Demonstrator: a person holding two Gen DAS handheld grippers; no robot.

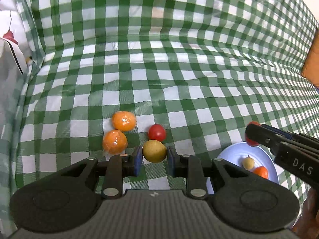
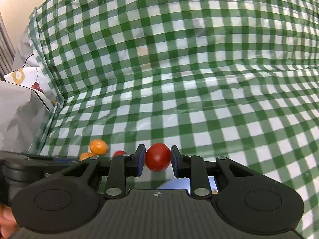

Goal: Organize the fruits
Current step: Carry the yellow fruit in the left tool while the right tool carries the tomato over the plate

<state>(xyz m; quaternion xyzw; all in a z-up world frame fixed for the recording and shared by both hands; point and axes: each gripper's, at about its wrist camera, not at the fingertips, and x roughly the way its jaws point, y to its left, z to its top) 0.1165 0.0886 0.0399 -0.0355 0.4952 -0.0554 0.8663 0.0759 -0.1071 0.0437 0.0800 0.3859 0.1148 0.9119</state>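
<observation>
My left gripper [image 1: 154,155] is pinching a yellow fruit [image 1: 154,151] just above the checked cloth [image 1: 159,59]; right gripper [image 2: 157,158] clamps a red tomato [image 2: 158,157] over the plate [image 1: 235,151].

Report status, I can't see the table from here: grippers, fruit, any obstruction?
Left gripper shut on yellow fruit. Right gripper shut on red tomato, over blue plate. Nothing blocking.

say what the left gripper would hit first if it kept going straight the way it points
The left gripper, shut on a yellow fruit, points down at the checked cloth. The red tomato lies just beyond the held fruit, so it would likely meet that first, though depth is unclear.
</observation>
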